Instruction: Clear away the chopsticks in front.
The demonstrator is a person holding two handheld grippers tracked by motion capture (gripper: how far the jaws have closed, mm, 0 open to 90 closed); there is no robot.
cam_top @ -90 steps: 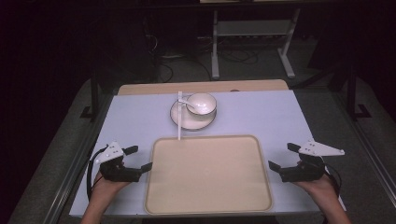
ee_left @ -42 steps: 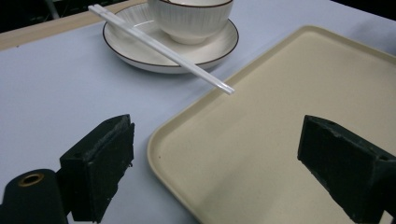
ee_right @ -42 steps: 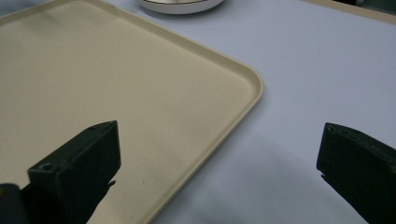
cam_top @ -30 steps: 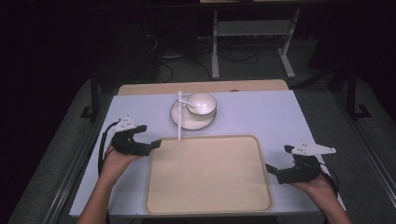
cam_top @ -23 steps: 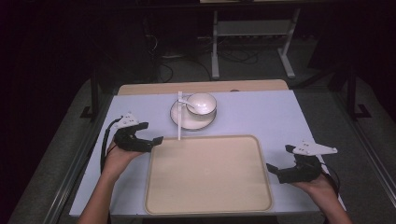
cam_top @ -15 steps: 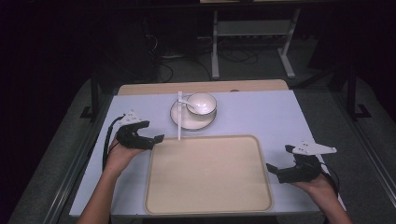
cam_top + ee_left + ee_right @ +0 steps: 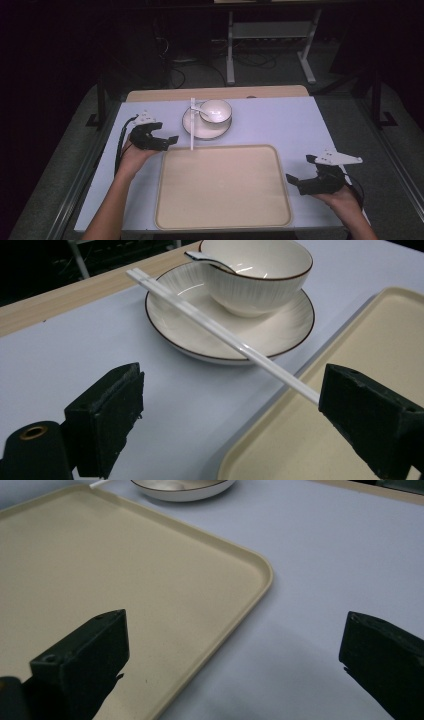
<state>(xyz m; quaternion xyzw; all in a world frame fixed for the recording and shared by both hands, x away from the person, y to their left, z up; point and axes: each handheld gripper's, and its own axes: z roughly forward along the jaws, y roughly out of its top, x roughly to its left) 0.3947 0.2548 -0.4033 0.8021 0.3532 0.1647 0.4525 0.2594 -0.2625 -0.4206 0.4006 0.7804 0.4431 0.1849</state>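
A white bowl [image 7: 215, 111] [image 7: 255, 271] with a spoon [image 7: 206, 260] in it stands on a white plate [image 7: 206, 131] [image 7: 280, 330] at the table's far middle. White chopsticks [image 7: 192, 125] [image 7: 220, 332] lie across the plate's left side, their near ends reaching the beige tray [image 7: 222, 187] [image 7: 320, 440] [image 7: 100, 575]. My left gripper [image 7: 167, 141] [image 7: 245, 435] is open, just left of the chopsticks' near end, with nothing between its fingers. My right gripper [image 7: 295, 183] [image 7: 235, 665] is open at the tray's right edge, over the tray corner and the table.
The pale blue table [image 7: 280, 120] has a wooden strip [image 7: 215, 93] along its far edge. Beyond it are a dark floor, cables and a metal stand [image 7: 270, 40]. The tray is bare inside.
My left gripper has moved forward and right from the tray's left edge toward the chopsticks and plate. The right gripper has stayed almost still.
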